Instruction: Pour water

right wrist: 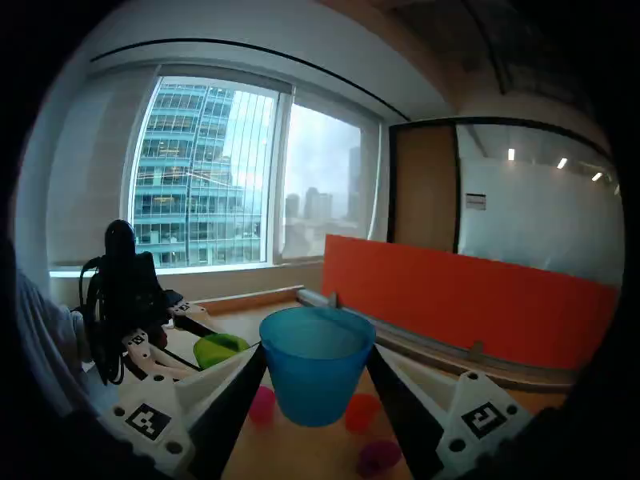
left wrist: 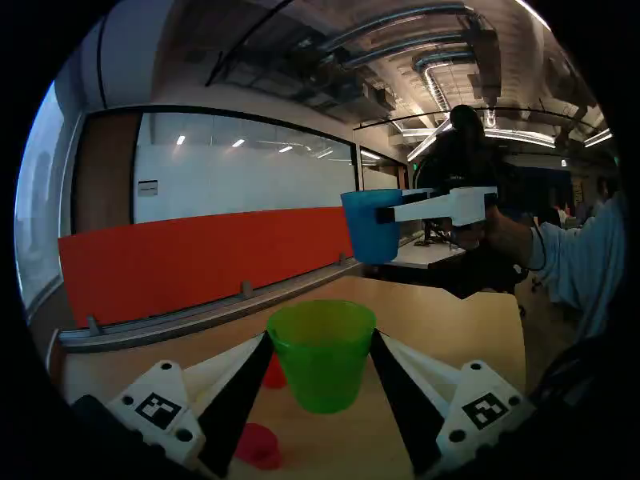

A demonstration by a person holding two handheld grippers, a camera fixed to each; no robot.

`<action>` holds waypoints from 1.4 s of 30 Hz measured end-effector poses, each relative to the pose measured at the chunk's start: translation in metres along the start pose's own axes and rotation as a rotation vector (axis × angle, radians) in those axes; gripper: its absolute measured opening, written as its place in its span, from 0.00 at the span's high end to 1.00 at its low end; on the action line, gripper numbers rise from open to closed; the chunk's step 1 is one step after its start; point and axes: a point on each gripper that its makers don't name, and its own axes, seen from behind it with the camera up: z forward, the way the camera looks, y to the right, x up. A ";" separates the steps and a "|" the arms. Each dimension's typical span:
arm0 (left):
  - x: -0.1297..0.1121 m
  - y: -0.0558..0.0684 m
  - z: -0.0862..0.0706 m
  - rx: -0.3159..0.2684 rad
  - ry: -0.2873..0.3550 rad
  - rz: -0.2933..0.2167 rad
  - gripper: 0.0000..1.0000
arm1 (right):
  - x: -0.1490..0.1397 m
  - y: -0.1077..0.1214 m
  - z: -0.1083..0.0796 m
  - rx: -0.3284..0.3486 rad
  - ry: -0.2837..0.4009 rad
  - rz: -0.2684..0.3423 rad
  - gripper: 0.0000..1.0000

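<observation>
Wooden table (left wrist: pixel 448 320), with an orange partition (left wrist: pixel 200 256) along its far edge. A small red cup (left wrist: pixel 258 444) sits on the table, a second red cup (left wrist: pixel 274 372) just behind it. Glass wall (left wrist: pixel 240 172) behind the partition, ducts (left wrist: pixel 436 76) on the ceiling. Big window (right wrist: pixel 208 184), with tall buildings (right wrist: pixel 180 160) outside.

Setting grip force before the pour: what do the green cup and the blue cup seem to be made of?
The green cup looks like thin plastic, smooth and semi-matte; light shows through its wall near the rim. The blue cup is apparently the same plastic, slightly translucent, with a soft sheen. Neither looks like glass or ceramic.
</observation>
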 end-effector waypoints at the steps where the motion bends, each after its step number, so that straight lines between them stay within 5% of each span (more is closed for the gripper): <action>1: -0.002 0.000 0.000 -0.001 -0.004 0.000 0.14 | -0.003 0.000 0.000 0.002 -0.003 0.004 0.10; 24: -0.049 0.014 0.007 -0.039 -0.113 0.010 0.14 | -0.074 0.016 -0.012 -0.014 -0.118 0.018 0.09; 42: -0.100 0.022 0.019 -0.072 -0.264 0.033 0.14 | -0.132 0.018 -0.014 0.007 -0.225 0.034 0.09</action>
